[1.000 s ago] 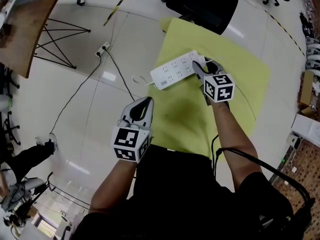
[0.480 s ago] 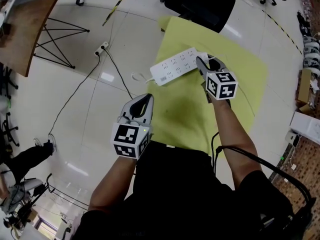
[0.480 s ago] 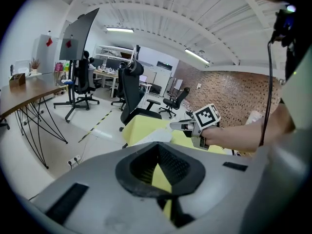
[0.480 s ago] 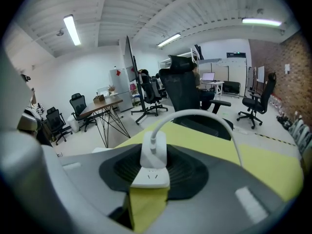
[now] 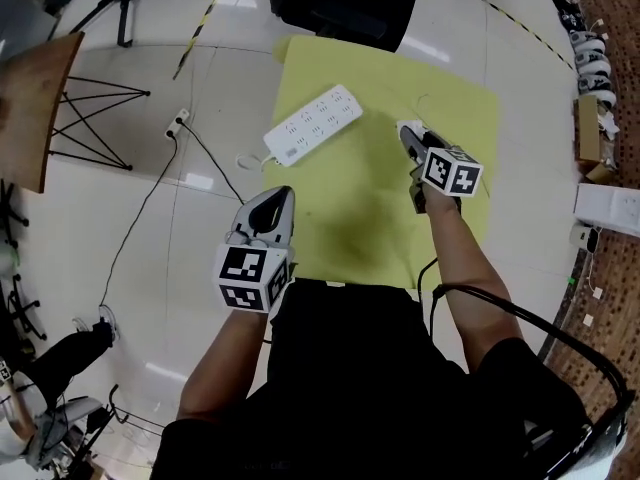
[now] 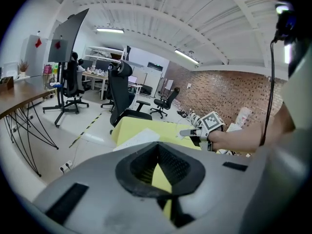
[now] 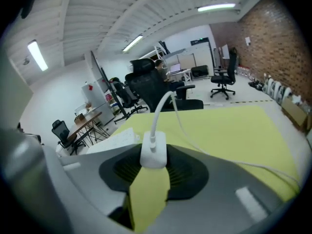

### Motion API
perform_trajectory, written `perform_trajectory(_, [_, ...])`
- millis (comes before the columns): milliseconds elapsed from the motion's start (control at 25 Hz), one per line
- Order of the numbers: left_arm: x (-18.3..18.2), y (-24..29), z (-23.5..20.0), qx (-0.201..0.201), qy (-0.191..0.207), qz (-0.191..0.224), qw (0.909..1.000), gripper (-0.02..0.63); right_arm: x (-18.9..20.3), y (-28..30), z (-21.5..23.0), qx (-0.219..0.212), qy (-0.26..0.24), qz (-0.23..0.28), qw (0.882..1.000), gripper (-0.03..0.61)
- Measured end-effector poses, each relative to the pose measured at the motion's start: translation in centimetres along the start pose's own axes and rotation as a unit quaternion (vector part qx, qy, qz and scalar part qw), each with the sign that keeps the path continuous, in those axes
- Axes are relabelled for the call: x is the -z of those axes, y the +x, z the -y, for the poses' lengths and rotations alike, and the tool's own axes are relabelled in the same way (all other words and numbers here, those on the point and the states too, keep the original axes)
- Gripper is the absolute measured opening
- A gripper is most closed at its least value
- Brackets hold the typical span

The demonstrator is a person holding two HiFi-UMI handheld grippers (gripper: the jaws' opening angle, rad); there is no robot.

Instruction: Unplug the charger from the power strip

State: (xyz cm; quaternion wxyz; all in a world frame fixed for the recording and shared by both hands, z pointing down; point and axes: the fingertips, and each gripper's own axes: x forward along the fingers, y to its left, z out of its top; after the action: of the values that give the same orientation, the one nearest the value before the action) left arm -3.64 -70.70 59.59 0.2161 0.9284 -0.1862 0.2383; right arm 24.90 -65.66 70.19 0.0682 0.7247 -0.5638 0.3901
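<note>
White charger (image 7: 153,152) is out, pinched in my right gripper (image 5: 410,138); the power strip (image 5: 312,125) lies well off to that gripper's left on the mat (image 5: 445,108). Left gripper (image 5: 278,195) is closed on nothing. Unplug looks done to me, maybe a set-down left.

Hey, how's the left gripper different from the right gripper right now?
The right gripper is clamped on the white charger, its jaws having just closed in; the left gripper is shut and empty. The right gripper hangs over the yellow mat; the left gripper sits at its left edge. Both carry marker cubes.
</note>
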Motion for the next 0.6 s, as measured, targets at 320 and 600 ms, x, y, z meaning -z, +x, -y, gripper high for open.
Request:
perform_trajectory(320, [0.1, 1.0, 5.5, 0.035, 0.031, -0.012, 0.9989, 0.006, 6.3, -7.3, 8.5, 0.029, 0.153, 0.008, 0.988, 0.137])
perform_trajectory(600, [0.1, 1.2, 9.5, 0.046, 0.027, -0.019, 0.9984, 0.006, 8.2, -8.9, 11.5, 0.003, 0.233, 0.036, 0.972, 0.14])
